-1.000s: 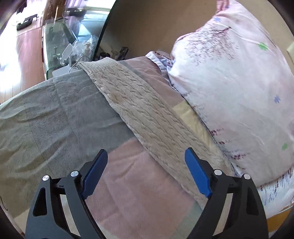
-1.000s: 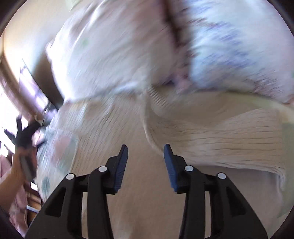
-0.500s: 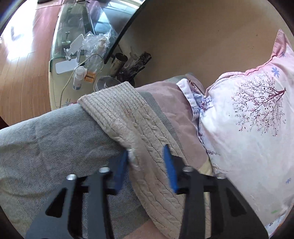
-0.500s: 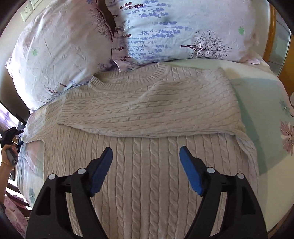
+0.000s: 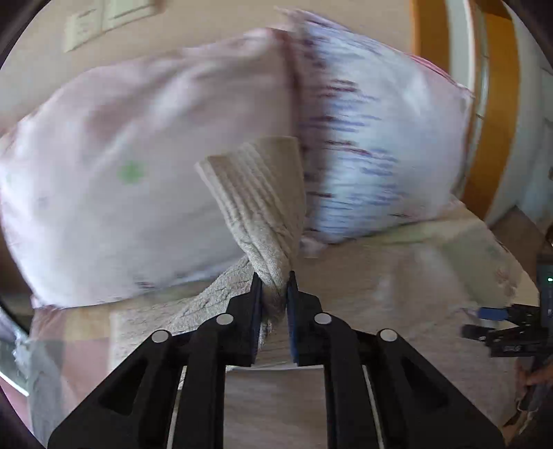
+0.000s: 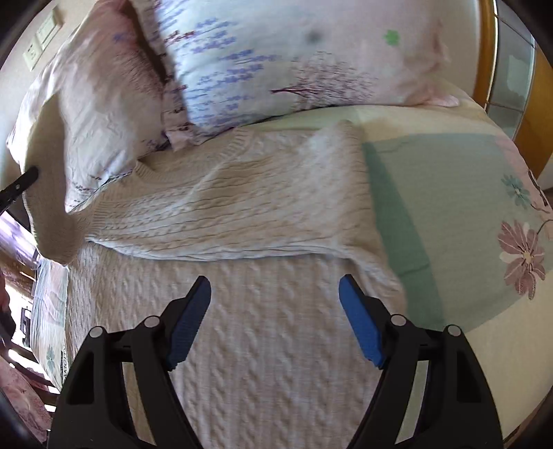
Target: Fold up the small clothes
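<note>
Bedroom, bed top: cream cable-knit sweater (image 6: 262, 276) lying spread across the bedcover (image 6: 449, 214), one sleeve being held up.

Left gripper (image 5: 273, 293) is pinching the sleeve (image 5: 262, 207) between nearly closed tongs, the ribbed cuff standing up in front of two pillows. Right gripper (image 6: 274, 311) is hovering over the sweater body with tongs wide apart, gripping nothing. The other sleeve is lying folded across the chest. A pink pillow (image 6: 93, 96) and a lavender-print pillow (image 6: 293, 58) are leaning at the bed head, touching the sweater's neckline. The wooden bed frame (image 6: 484, 51) is showing at right, with wall switches (image 5: 103, 20) above the pillows.
</note>
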